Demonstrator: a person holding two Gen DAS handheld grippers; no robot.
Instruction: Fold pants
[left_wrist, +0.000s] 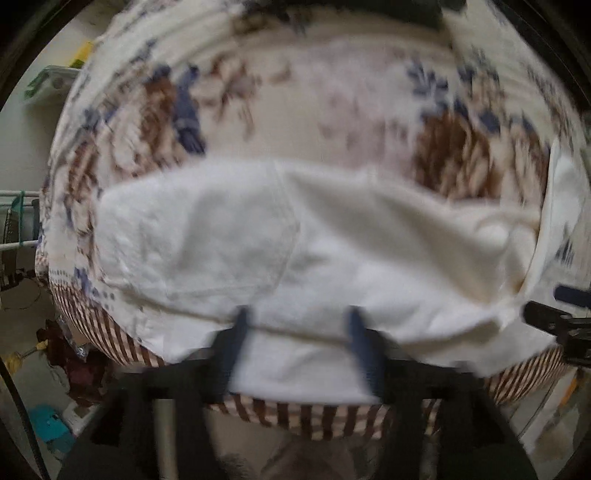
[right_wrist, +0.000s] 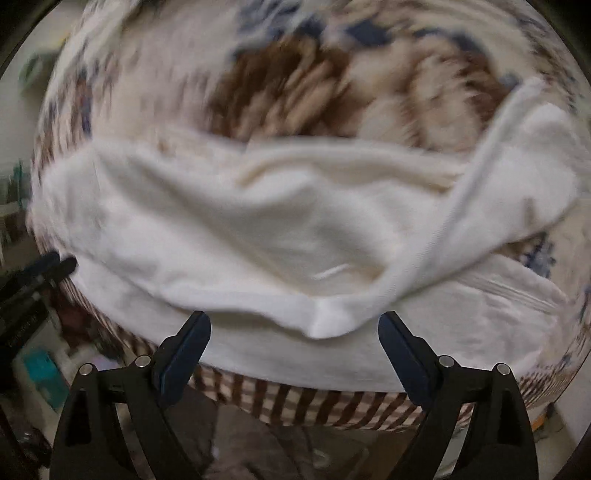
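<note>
Flowered bedding (left_wrist: 332, 122) with a striped near edge is covering the bed, and the white pants (left_wrist: 295, 243) are lying across its near side, spread left to right and already doubled over at least once, so far as the blur is letting me judge. Clutter is sitting on the floor below the bed at the left.

Both grippers are hanging over the near edge of the pants with nothing clamped. The left gripper (left_wrist: 299, 325) is pointing down, its jaws apart, with the near hem lying loose between them and no pad seeming to press on it. The right gripper (right_wrist: 293, 328) is standing wider still, its jaws straddling a raised lump of cloth at the front of the fold. A long strip, probably a leg or the waistband, is running up from that lump toward the far right.

My reading is that a fold is just being let go and the next grasp is coming up. To do it well, each gripper should be pinching every layer at the near edge, not only the top one, or the fold will be sliding apart. That loose strip at the right wants tucking in first. Lifting both sides level and together should be keeping the crease straight.
</note>
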